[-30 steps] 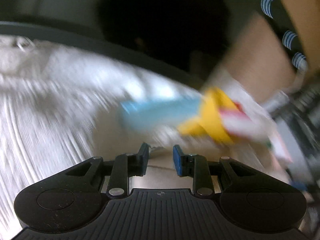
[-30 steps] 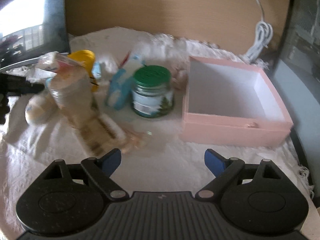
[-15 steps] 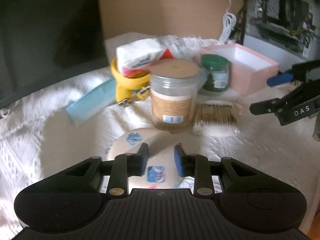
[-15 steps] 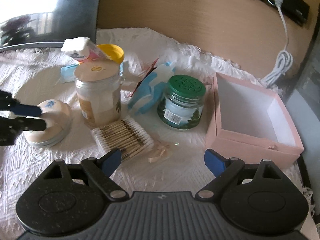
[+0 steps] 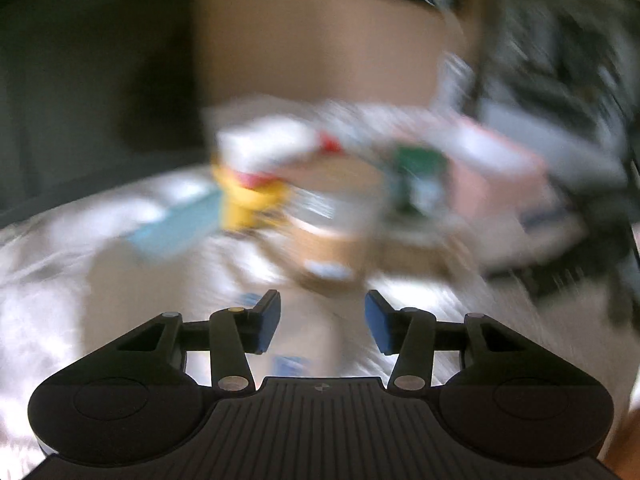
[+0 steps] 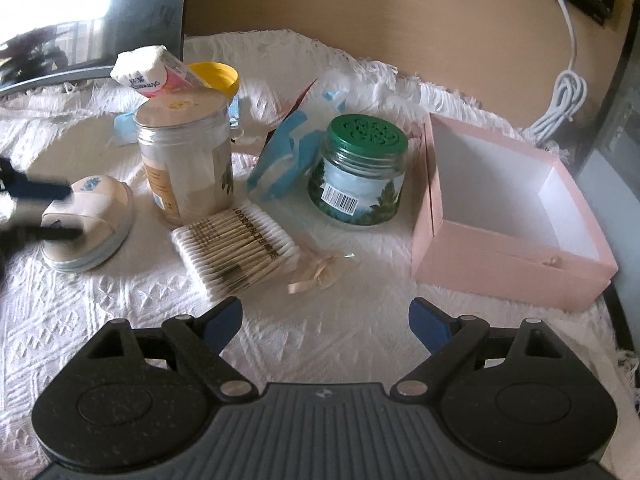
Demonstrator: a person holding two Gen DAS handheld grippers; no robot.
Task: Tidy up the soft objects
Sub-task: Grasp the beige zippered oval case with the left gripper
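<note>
In the right wrist view a pack of cotton swabs (image 6: 236, 249), a tissue pack (image 6: 150, 72) on a yellow cup (image 6: 218, 74), a blue-white pouch (image 6: 288, 156) and a round beige pad tin (image 6: 90, 222) lie on the white cloth. An open pink box (image 6: 508, 216) stands at the right. My right gripper (image 6: 326, 322) is open above the cloth, in front of the swabs. My left gripper (image 5: 322, 320) is open over the beige tin (image 5: 304, 332); its view is blurred. Its fingers (image 6: 44, 192) show astride the tin.
A tall jar with a tan lid (image 6: 188, 164) and a green-lidded jar (image 6: 360, 172) stand mid-table. A small ribbon (image 6: 316, 276) lies by the swabs. A dark monitor (image 6: 92, 12) stands at the back left, a white cable (image 6: 560, 100) at the back right.
My left gripper has opened from nearly shut and is moving, blurring its view. My right gripper has drawn closer to the swabs.
</note>
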